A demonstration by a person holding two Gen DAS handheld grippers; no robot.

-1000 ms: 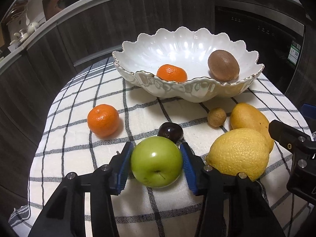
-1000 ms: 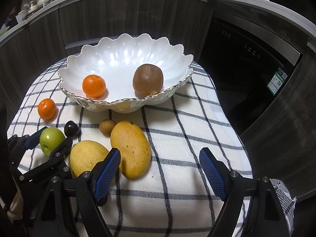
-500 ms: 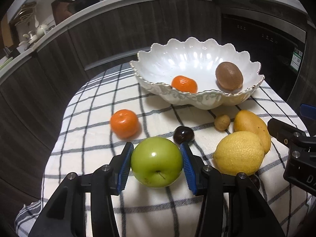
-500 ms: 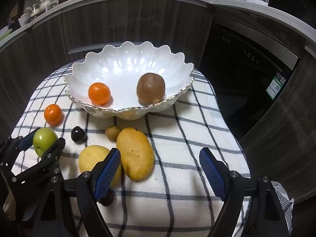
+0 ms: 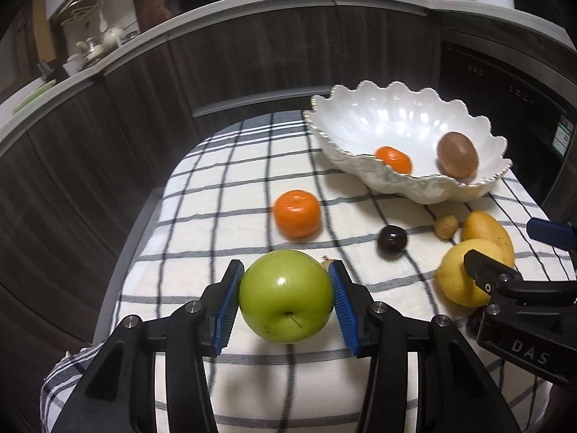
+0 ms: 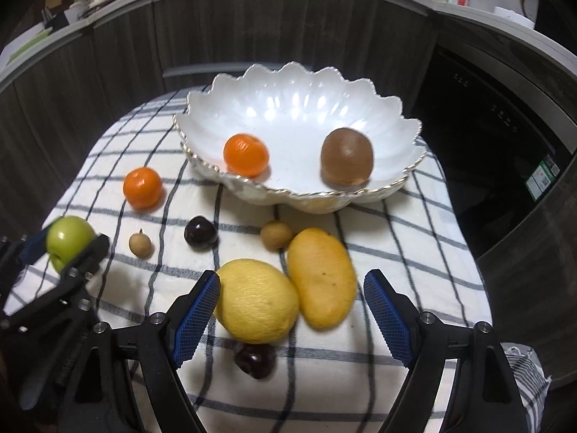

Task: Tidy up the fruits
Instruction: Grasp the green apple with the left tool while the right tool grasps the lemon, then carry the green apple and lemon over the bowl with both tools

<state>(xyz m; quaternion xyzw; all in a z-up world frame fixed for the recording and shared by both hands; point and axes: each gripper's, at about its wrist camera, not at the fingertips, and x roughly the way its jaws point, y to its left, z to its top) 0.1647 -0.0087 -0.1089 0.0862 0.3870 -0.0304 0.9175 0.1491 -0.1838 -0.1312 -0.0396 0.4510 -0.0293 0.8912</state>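
Observation:
My left gripper [image 5: 285, 297] is shut on a green apple [image 5: 286, 296] and holds it above the checked cloth; the apple also shows in the right wrist view [image 6: 68, 240]. The white scalloped bowl [image 6: 288, 104] holds a tangerine [image 6: 246, 154] and a kiwi [image 6: 347, 156]. On the cloth lie a second tangerine [image 6: 142, 187], a dark plum [image 6: 200, 232], a lemon [image 6: 256, 300] and a mango [image 6: 322, 276]. My right gripper [image 6: 292, 319] is open, with the lemon and mango between its jaws.
Two small brown fruits [image 6: 140, 244] [image 6: 276, 235] and another dark plum [image 6: 254, 359] lie on the cloth. The small table [image 5: 230, 166] is covered by the cloth; dark cabinets [image 5: 252, 54] and an appliance [image 6: 497, 126] stand behind it.
My left gripper has lifted the apple and drawn back to the left, away from the bowl. My right gripper has moved forward over the lemon and mango.

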